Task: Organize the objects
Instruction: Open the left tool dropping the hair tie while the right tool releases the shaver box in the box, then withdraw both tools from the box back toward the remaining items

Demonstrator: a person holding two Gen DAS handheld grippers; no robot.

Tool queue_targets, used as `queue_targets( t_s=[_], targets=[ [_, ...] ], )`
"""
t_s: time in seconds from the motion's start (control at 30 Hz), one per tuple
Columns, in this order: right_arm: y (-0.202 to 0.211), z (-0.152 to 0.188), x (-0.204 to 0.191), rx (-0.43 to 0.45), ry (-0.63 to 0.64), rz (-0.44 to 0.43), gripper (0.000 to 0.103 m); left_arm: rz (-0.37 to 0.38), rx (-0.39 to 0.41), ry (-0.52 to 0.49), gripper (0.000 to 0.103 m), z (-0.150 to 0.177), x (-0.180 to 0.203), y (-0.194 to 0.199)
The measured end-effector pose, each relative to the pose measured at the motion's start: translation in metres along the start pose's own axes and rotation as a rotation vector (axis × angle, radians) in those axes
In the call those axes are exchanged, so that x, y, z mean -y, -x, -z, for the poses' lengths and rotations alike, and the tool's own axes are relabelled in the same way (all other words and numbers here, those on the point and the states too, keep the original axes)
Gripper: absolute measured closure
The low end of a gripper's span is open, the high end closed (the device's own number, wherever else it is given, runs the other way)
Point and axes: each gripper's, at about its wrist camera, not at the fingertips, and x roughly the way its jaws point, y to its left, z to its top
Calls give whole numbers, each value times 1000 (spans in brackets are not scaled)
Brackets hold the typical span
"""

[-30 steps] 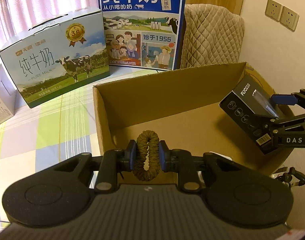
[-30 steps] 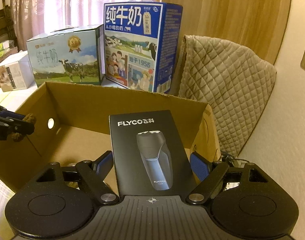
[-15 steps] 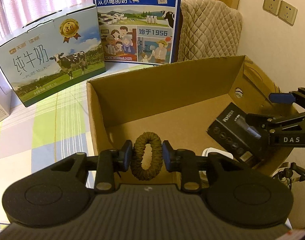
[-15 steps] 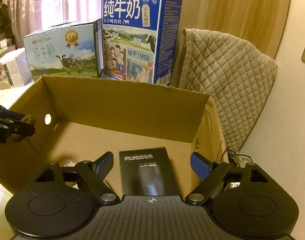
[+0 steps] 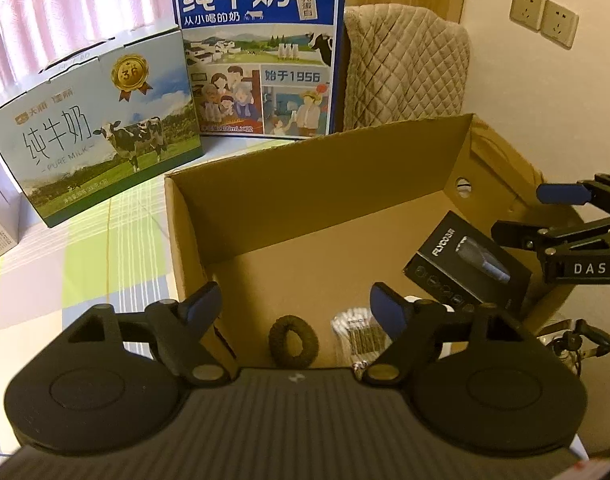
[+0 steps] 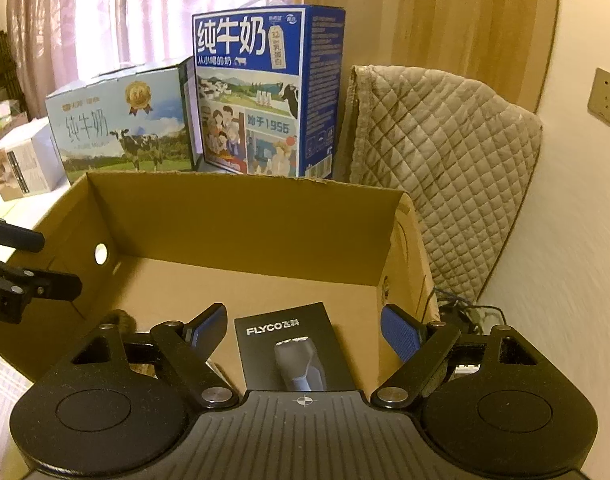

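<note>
An open cardboard box (image 5: 305, 184) (image 6: 241, 216) sits in front of me. On its floor lies a brown braided hair tie (image 5: 293, 341), just below my left gripper (image 5: 295, 306), which is open and empty. A black FLYCO shaver box (image 5: 467, 266) (image 6: 289, 344) lies in the box's right end, under my right gripper (image 6: 305, 330), also open and empty. A pack of cotton swabs (image 5: 357, 330) rests between the two items. The right gripper (image 5: 561, 216) shows at the right edge of the left wrist view.
Two milk cartons stand behind the box: a pale one (image 5: 93, 124) and a tall blue one (image 5: 261, 48). A quilted cover (image 6: 437, 152) drapes to the right. A checked cloth (image 5: 85, 248) covers the surface on the left. Wall sockets (image 5: 543, 16) are at upper right.
My left gripper has opened and the hair tie has dropped to the box floor. My right gripper has let go of the shaver box, which now lies in the box.
</note>
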Motion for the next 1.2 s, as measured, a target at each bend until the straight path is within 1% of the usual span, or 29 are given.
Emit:
queue_targets(
  t_s=[0.17, 0.33, 0.5, 0.63, 0.9, 1.07, 1.2],
  targets=[
    [17, 4, -3, 23, -21, -15, 22, 9, 23, 12, 22, 7, -3, 20],
    [42, 8, -8, 60, -49, -33, 22, 9, 51, 43, 22, 20, -11, 49],
    [71, 12, -18, 103, -70, -73, 22, -5, 77, 80, 21, 36, -21, 79],
    [93, 20, -30, 115, -75, -114, 22, -32, 94, 94, 21, 55, -28, 105],
    [118, 44, -69, 78, -60, -195, 22, -52, 91, 147, 21, 95, -44, 145],
    [124, 61, -94, 37, -53, -226, 22, -48, 78, 175, 21, 121, -55, 164],
    [122, 76, -116, -12, -56, -253, 22, -65, 62, 197, 22, 144, -67, 177]
  ],
)
